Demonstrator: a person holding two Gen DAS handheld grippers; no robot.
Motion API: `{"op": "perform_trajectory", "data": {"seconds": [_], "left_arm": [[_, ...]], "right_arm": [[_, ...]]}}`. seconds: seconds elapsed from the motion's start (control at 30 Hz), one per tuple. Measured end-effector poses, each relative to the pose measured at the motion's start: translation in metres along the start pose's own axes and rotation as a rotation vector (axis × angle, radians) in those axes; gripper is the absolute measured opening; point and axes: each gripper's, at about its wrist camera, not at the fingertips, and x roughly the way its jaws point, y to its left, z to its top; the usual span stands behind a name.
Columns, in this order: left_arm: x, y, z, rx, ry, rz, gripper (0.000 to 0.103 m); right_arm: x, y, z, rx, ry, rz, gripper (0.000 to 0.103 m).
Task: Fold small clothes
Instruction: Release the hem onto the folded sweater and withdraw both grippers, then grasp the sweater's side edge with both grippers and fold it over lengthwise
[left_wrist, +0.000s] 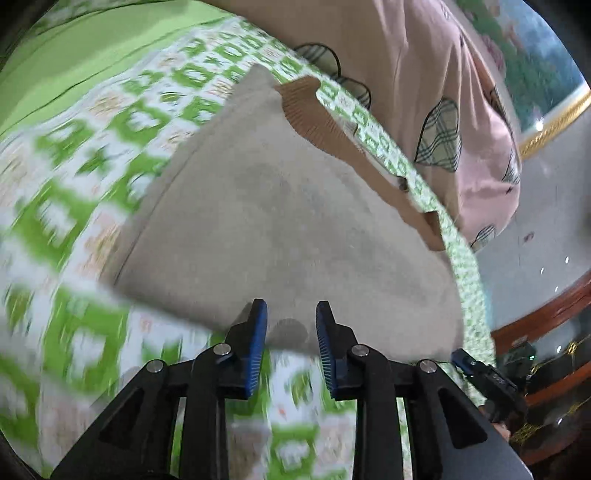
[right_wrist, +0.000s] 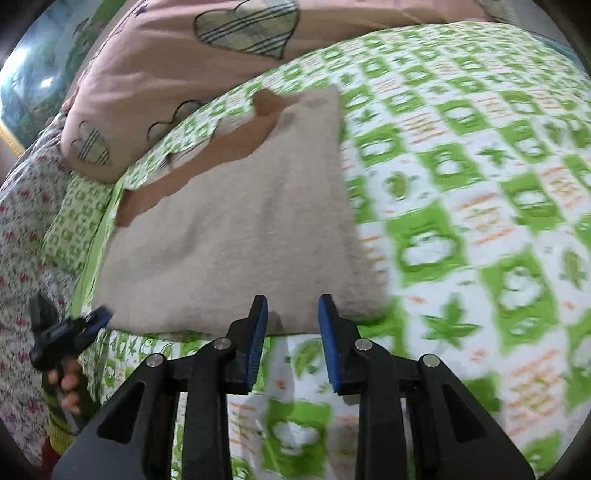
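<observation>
Folded beige garment (left_wrist: 280, 221) lies flat on the green-checked bedsheet (left_wrist: 92, 166); pink heart-print pillow (right_wrist: 166, 66) sits right behind it; left gripper (left_wrist: 291, 321) and right gripper (right_wrist: 293, 317) both gape, holding nothing, at its near edge.

We count 1 beige folded garment (right_wrist: 236, 221) with brown trim, 1 pink pillow (right_wrist: 177, 66) with plaid hearts, 1 green-and-white patterned bedsheet (right_wrist: 480, 184), and 2 grippers, left (left_wrist: 291, 314) and right (right_wrist: 293, 310).

Both wrist views overlook one beige garment (left_wrist: 280, 221) closely
</observation>
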Motion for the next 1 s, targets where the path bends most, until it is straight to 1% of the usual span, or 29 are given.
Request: {"op": "perform_trajectory", "data": {"seconds": [0.03, 0.07, 0.1, 0.17, 0.23, 0.27, 0.37, 0.43, 0.5, 0.53, 0.63, 0.73, 0.83, 1.0], "left_arm": [[-0.004, 0.000, -0.006, -0.006, -0.001, 0.005, 0.033], [-0.007, 0.000, -0.013, -0.019, 0.000, 0.010, 0.037], [-0.010, 0.001, -0.020, -0.037, 0.001, 0.015, 0.044], [-0.013, 0.004, -0.035, -0.069, 0.002, 0.006, 0.044], [-0.016, 0.004, -0.044, -0.077, -0.008, 0.002, 0.044], [-0.016, 0.004, -0.044, -0.081, -0.011, 0.001, 0.044], [-0.019, 0.007, -0.046, -0.110, -0.020, -0.020, 0.050], [-0.020, 0.009, -0.045, -0.140, -0.030, -0.032, 0.052], [-0.017, 0.011, -0.043, -0.161, -0.042, -0.040, 0.054], [-0.015, 0.011, -0.042, -0.173, -0.050, -0.039, 0.054], [-0.010, 0.014, -0.032, -0.215, -0.093, -0.033, 0.055], [-0.003, 0.020, -0.015, -0.264, -0.147, -0.024, 0.056], [0.005, 0.028, 0.005, -0.311, -0.172, -0.019, 0.056], [0.019, 0.034, 0.032, -0.316, -0.224, 0.010, 0.053]], "right_arm": [[-0.002, 0.000, 0.000, 0.005, -0.005, -0.005, 0.029], [-0.005, 0.001, 0.001, 0.007, -0.015, -0.003, 0.031], [-0.007, 0.002, 0.000, 0.006, -0.019, -0.007, 0.031], [-0.010, 0.006, -0.003, 0.008, -0.030, -0.015, 0.032], [-0.020, 0.007, -0.012, 0.011, -0.039, 0.006, 0.032], [-0.023, 0.010, -0.014, 0.008, -0.044, 0.016, 0.032], [-0.028, 0.018, -0.016, 0.003, -0.056, 0.047, 0.033], [-0.032, 0.022, -0.018, -0.002, -0.058, 0.066, 0.037], [-0.038, 0.025, -0.020, -0.009, -0.068, 0.074, 0.047], [-0.040, 0.027, -0.021, -0.011, -0.075, 0.077, 0.048], [-0.041, 0.030, -0.024, -0.008, -0.074, 0.097, 0.050], [-0.038, 0.033, -0.027, 0.004, -0.060, 0.126, 0.050], [-0.036, 0.036, -0.029, 0.004, -0.050, 0.135, 0.050], [-0.031, 0.040, -0.027, 0.007, -0.039, 0.150, 0.051]]}}
